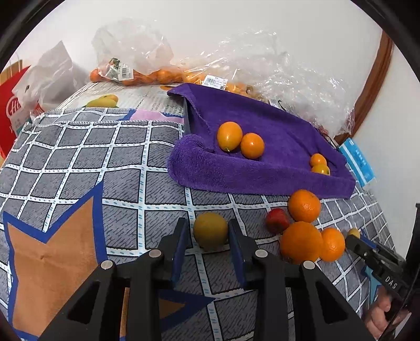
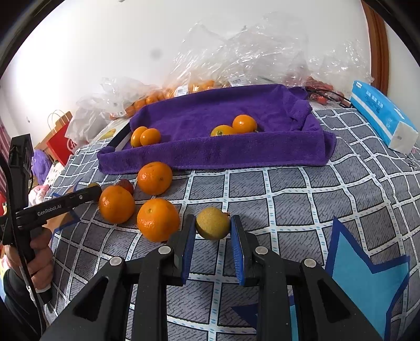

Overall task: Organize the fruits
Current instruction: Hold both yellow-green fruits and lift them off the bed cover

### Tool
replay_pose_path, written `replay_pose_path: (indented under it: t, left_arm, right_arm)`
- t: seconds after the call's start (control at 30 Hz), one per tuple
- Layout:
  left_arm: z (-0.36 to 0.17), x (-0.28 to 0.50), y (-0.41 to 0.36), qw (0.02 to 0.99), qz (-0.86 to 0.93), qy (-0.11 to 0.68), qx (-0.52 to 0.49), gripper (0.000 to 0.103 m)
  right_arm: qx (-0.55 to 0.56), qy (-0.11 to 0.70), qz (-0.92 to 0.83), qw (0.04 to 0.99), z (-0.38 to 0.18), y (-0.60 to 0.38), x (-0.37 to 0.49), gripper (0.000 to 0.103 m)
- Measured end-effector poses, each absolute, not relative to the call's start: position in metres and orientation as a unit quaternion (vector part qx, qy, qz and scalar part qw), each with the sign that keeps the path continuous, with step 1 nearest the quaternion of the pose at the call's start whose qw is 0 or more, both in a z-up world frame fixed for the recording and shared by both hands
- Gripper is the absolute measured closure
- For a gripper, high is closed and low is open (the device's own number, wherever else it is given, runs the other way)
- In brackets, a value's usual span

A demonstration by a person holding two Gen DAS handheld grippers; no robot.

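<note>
L claw [image 1: 208, 225] wide round dull yellow fruit [image 1: 210, 234]; R claw [image 2: 212, 219] pinches yellow-green fruit [image 2: 212, 225] (matte, speckled).

The left gripper [image 1: 208, 237] and the right gripper [image 2: 213, 230] are black plastic with blue pads [image 1: 179, 249] and silver rivets behind them; white "GenRobot.AI" lettering, bare-skinned hand [image 2: 39, 251].

A home, by the look of it: a checked cloth [image 1: 78, 157] covers the bench, with supermarket bags of oranges [image 1: 136, 70] against a plain white wall [image 1: 236, 21], a red paper shopping bag [image 1: 10, 112], a pack of tissues [image 2: 380, 115] and a wooden door frame [image 1: 372, 86].
</note>
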State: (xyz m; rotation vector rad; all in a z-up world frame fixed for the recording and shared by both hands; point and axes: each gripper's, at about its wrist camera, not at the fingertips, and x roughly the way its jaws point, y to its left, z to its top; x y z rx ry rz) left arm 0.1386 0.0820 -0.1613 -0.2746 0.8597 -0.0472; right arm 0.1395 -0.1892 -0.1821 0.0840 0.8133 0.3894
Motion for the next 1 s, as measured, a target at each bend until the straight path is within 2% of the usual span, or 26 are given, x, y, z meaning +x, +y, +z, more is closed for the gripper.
replay_pose_path:
  t: [0.47,0.6,0.63,1.0]
  left_arm:
    - [-0.163,0.141,0.086,0.897,-0.029,0.415,-0.149,0.073]
    - [-0.162,0.141,0.084,0.898,-0.028,0.414,-0.145,0.074]
    - [-0.162,0.140,0.085,0.898,-0.034,0.413,-0.150,0.078]
    - [-0.158,0.133,0.090,0.904,-0.044,0.392,-0.164,0.078]
  right_arm:
    - [0.005,0.390,0.173,0.904,-0.182,-0.180,0.136,0.076]
    - [0.008,0.392,0.169,0.904,-0.182,-0.181,0.137,0.076]
    - [0.010,0.390,0.169,0.905,-0.182,-0.182,0.137,0.076]
    - [0.037,0.375,0.181,0.908,-0.178,-0.190,0.133,0.076]
